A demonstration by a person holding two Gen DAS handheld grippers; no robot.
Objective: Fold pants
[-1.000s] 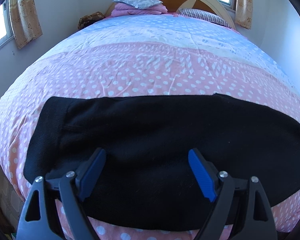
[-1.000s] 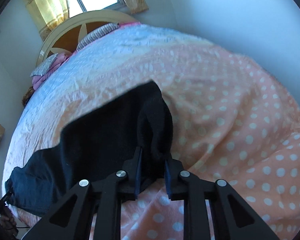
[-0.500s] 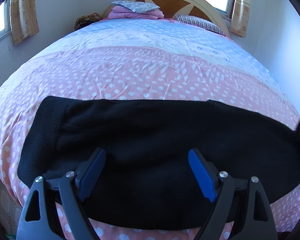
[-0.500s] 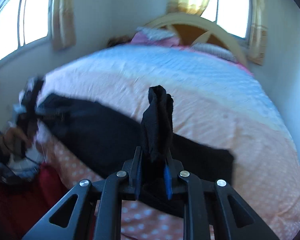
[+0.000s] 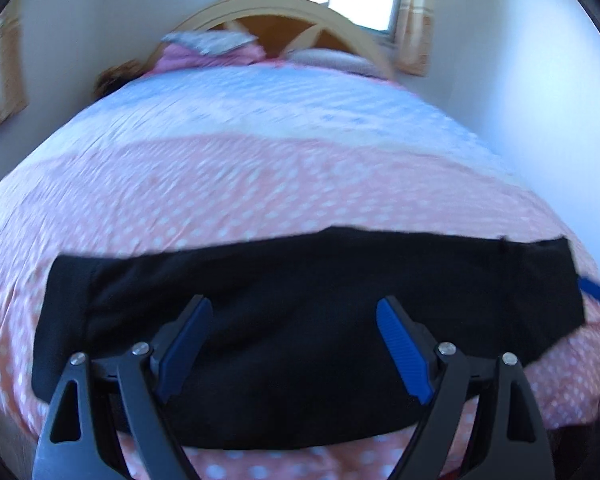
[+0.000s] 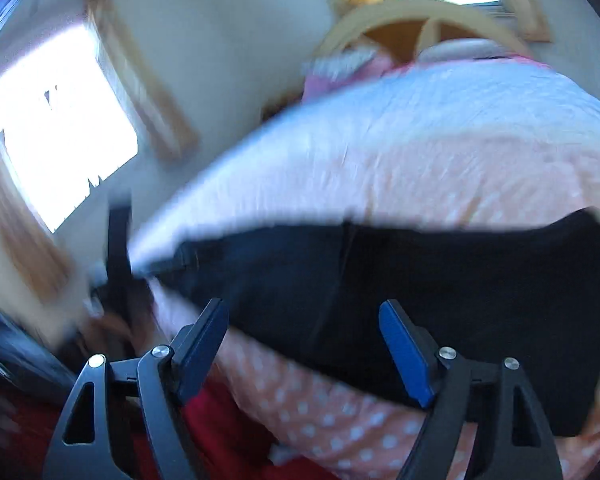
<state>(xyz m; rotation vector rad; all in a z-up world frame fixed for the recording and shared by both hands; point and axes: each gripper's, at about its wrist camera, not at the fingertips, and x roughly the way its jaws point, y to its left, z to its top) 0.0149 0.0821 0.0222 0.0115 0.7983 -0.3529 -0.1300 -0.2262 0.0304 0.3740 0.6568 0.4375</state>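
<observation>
Black pants [image 5: 308, 320] lie folded on bed [image 5: 260, 184]; left gripper [image 5: 296, 344] wide, empty; right gripper [image 6: 304, 344] just opening, empty.

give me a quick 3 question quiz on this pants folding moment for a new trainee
1. True or false: the right gripper is clamped on the black pants.
2. What do the pants lie on?
A. a wooden floor
B. a polka-dot bedspread
C. a chair
3. Fill in: the left gripper hovers above the pants with its jaws ____.

Key
1. False. Its jaws have just been opening and stand apart, with nothing pressed between the pads; the pants lie on the bed below.
2. B. The cloth lies across the pink dotted end of the bedspread, away from the headboard.
3. Open.
</observation>
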